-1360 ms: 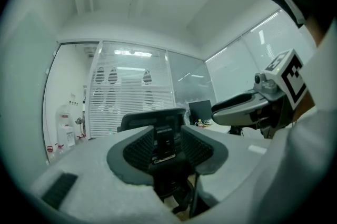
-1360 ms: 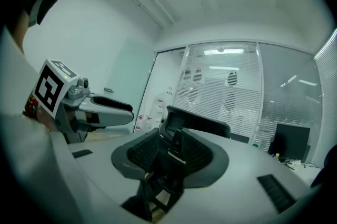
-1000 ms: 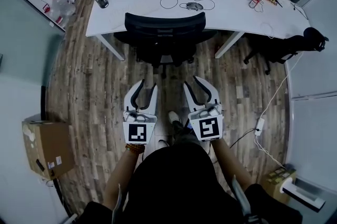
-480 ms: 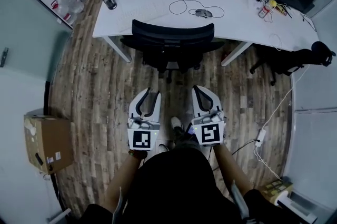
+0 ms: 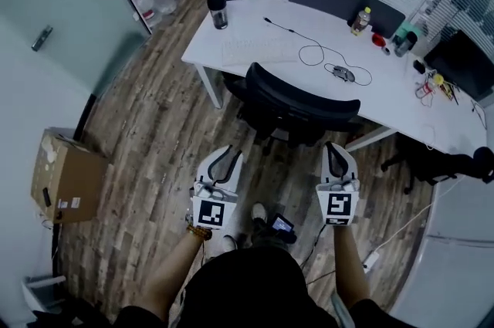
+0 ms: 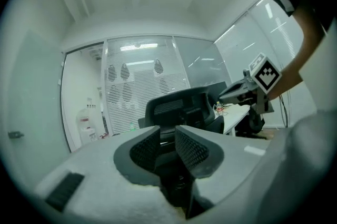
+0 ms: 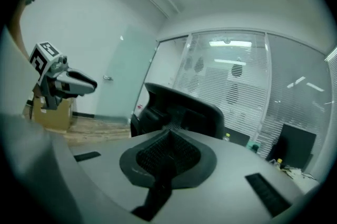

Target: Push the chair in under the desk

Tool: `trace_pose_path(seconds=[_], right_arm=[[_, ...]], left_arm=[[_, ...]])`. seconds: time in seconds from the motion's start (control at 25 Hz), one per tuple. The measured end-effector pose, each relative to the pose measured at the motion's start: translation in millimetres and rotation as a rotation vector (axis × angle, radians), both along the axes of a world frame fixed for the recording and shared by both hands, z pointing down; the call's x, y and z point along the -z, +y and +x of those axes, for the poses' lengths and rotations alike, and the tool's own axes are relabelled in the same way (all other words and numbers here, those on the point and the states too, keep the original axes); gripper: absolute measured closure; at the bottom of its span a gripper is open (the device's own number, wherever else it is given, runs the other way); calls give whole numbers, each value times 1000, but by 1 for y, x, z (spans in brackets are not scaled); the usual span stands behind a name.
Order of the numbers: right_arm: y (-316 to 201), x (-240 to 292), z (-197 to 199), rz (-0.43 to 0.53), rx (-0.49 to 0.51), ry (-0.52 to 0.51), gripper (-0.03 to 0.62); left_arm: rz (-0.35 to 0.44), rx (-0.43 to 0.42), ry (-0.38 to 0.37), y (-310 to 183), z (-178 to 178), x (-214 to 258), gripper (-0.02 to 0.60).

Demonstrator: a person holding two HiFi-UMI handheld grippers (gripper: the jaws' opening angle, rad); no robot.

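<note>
A black mesh-backed office chair [image 5: 297, 104] stands at the white desk [image 5: 255, 41], its seat partly under the desktop and its back toward me. Both grippers hover short of the backrest and touch nothing. My left gripper [image 5: 228, 156] points at the chair's left side; its jaws have just been closing and keep a narrow gap with nothing between them. My right gripper [image 5: 334, 150] points at the chair's right side, shut and holding nothing. The left gripper view shows the chair [image 6: 181, 106] straight ahead of the left gripper [image 6: 167, 132]. In the right gripper view, the right gripper [image 7: 169, 134] faces the backrest [image 7: 184, 107].
A cardboard box [image 5: 65, 176] sits on the wood floor at left, near a glass door. On the desk are a black mug [image 5: 218, 10], a mouse with its cable [image 5: 340, 72], bottles and a monitor [image 5: 463, 60]. A second black chair [image 5: 440, 163] stands at right.
Both grippers have moved forward, closer to the chair back. The right jaws went from open to shut; the left jaws narrowed. The view now takes in the desk at an angle.
</note>
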State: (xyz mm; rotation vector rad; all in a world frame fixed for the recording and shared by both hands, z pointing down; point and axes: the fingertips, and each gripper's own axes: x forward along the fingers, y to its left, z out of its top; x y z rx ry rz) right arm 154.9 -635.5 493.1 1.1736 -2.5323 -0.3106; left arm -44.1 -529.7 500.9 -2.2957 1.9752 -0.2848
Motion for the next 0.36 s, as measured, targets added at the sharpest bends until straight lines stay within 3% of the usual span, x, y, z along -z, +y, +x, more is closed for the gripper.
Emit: trace_pose_path(seconds=[0.12, 0.2, 0.36], right_arm=[[-57, -27, 54, -104, -184, -3, 594], [-85, -44, 81, -137, -216, 59, 594], [-108, -80, 89, -204, 8, 343, 595]], left_arm=[[-17, 6, -51, -45, -38, -8, 502], [-43, -39, -119, -84, -60, -12, 497], [-203, -229, -177, -160, -73, -28, 428]])
